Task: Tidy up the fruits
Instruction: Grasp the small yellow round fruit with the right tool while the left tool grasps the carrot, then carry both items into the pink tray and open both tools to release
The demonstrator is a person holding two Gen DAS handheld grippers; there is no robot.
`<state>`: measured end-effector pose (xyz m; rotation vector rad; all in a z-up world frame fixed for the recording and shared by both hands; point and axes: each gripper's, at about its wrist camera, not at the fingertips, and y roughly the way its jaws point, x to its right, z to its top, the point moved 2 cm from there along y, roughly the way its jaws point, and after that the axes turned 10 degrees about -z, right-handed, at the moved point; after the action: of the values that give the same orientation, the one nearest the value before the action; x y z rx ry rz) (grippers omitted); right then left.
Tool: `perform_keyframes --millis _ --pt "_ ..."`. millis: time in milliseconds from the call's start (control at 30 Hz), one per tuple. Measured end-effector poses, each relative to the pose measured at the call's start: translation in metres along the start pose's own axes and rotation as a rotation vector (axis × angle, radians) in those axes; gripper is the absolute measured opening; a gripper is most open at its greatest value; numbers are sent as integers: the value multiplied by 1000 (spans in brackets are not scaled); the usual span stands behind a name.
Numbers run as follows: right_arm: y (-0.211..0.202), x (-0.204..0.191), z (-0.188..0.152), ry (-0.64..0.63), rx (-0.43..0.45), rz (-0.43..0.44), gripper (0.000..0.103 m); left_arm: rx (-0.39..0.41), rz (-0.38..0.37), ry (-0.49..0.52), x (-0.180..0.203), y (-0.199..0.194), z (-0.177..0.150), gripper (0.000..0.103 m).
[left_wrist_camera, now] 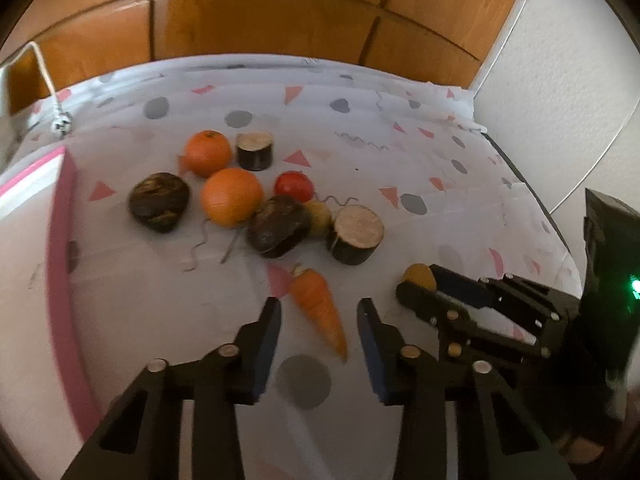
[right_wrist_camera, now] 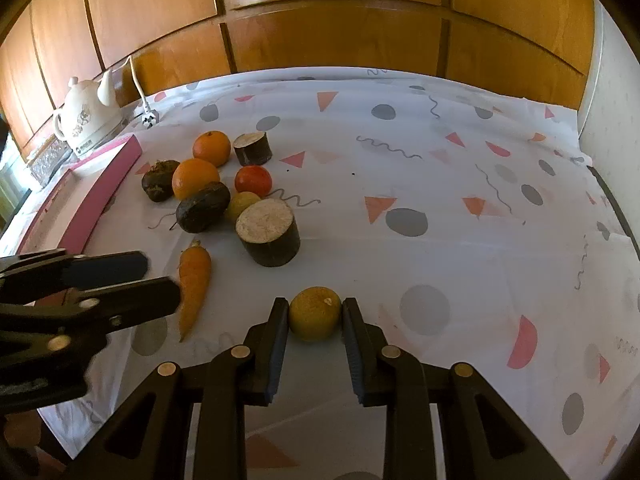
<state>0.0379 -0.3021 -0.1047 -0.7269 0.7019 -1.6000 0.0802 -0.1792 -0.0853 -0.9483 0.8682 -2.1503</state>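
Behind the tablecloth (right_wrist_camera: pixel 440 184), only the right view shows a kettle (right_wrist_camera: pixel 86 120).

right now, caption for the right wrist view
Right gripper shut on a yellow fruit, carrot and left gripper alongside.

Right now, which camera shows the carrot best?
The right wrist view: the carrot lies there sharp and almost whole, its stem end toward the pile, with only the left gripper covering a little of its side. In the left wrist view the carrot is whole but blurred, between that gripper's open fingers.
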Motion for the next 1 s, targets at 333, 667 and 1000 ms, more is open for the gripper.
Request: perform_keyframes --millis 333,667,1000 --pt "1 1 -2 4 10 0 27 7 15 -7 -7 13 -2 21" --pt "0 -6 -2 -7 4 -26 27 70 73 -12 -21 -37 -21 21" --pt "-9 -47 -3 -68 -7 56 26 175 184 -118 -62 -97 -33 21"
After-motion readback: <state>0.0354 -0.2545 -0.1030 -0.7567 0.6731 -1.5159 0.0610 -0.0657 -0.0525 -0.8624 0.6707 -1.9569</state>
